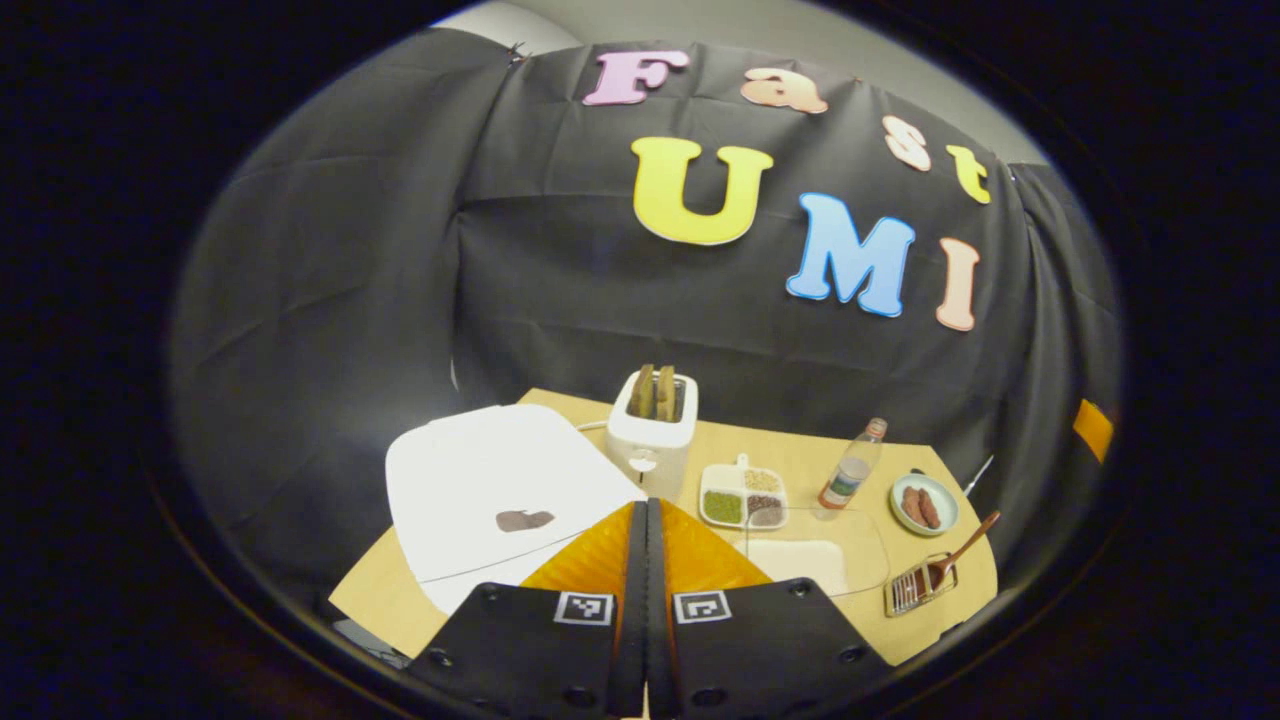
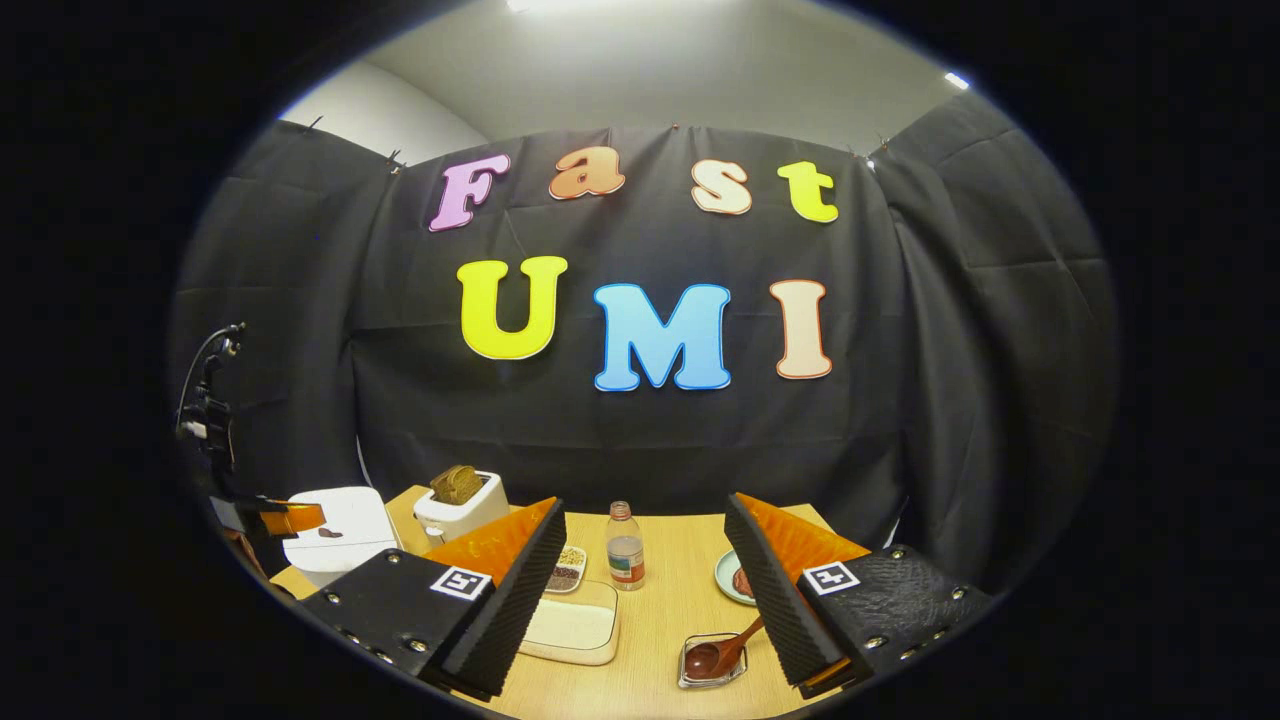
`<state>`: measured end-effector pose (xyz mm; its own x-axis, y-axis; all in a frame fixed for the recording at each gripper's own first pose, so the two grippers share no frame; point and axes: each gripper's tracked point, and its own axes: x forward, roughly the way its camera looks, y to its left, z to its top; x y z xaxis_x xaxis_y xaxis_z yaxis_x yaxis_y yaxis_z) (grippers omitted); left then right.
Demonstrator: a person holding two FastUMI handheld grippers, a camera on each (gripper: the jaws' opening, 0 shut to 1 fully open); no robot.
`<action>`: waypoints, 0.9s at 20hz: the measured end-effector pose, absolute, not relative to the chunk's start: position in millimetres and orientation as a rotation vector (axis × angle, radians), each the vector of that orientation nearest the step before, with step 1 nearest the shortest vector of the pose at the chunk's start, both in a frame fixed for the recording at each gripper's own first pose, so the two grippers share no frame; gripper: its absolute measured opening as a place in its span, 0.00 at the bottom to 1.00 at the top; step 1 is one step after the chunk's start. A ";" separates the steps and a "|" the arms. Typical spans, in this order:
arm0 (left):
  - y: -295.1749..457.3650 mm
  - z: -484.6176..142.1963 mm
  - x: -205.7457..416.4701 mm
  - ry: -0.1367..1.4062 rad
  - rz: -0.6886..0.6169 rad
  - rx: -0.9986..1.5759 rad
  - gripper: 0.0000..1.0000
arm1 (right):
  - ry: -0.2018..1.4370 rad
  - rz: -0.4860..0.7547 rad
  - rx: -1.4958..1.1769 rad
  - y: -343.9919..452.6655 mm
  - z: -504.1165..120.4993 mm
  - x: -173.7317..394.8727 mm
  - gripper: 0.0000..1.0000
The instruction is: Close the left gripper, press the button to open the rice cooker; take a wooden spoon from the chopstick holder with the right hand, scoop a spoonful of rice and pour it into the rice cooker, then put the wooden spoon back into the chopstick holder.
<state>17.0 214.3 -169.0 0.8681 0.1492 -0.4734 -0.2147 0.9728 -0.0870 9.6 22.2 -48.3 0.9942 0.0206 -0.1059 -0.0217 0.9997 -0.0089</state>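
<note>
1. Fingers of my left gripper [image 1: 646, 520] are pressed flat together with nothing between them, their tips hanging over the tabletop [image 1: 800, 455] just beside the cooker [image 1: 500, 490].
2. Cooker – white, lid down, a dark patch on top – sits at the table's left edge; in the right gripper view it [image 2: 335, 530] shows at that same edge, with my left gripper [image 2: 290, 518] at its left side.
3. My right gripper [image 2: 640, 590] is spread wide and holds nothing; it hangs above the near edge of the table.
4. Spoon [image 2: 725, 652] leans in the holder [image 2: 712, 665], a small clear container at the near right edge, handle tilted up to the right. In the left gripper view the spoon [image 1: 962, 552] and holder [image 1: 920, 585] sit by the right corner.
5. Rice tray [image 2: 575, 625] lies at the near edge, left of the holder – between my right fingers.
6. Toaster [image 1: 652, 430] stands at the far edge behind the cooker; a bottle [image 1: 852, 468] and a plate [image 1: 925, 503] stand toward the far right.
</note>
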 end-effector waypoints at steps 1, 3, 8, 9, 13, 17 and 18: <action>228.5 -172.9 18.3 0.500 0.201 -0.160 0.08 | 0.110 0.019 -0.014 23.1 -50.9 10.0 0.98; 257.5 -185.1 21.5 0.547 0.222 -0.193 0.08 | 0.121 0.024 -0.014 26.2 -55.6 10.1 0.97; 292.3 -223.3 33.4 0.638 0.220 -0.222 0.08 | 0.125 0.043 0.006 36.2 -57.0 12.3 0.98; 295.4 -229.7 35.9 0.651 0.220 -0.217 0.08 | 0.125 0.044 0.014 35.7 -58.6 13.8 0.94; 304.4 -247.0 50.5 0.689 0.243 -0.213 0.08 | 0.139 0.028 0.020 31.8 -61.5 20.1 0.97; 305.6 -262.7 53.1 0.749 0.247 -0.187 0.08 | 0.143 0.015 0.039 24.5 -60.7 24.6 0.98; 305.0 -265.2 51.0 0.769 0.255 -0.182 0.08 | 0.145 0.009 0.042 22.5 -60.7 25.7 0.98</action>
<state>51.0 305.0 -265.2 0.6902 0.1609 -0.7055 -0.2930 0.9536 -0.0692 25.7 22.5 -60.7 0.9895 0.0124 -0.1439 -0.0063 0.9991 0.0428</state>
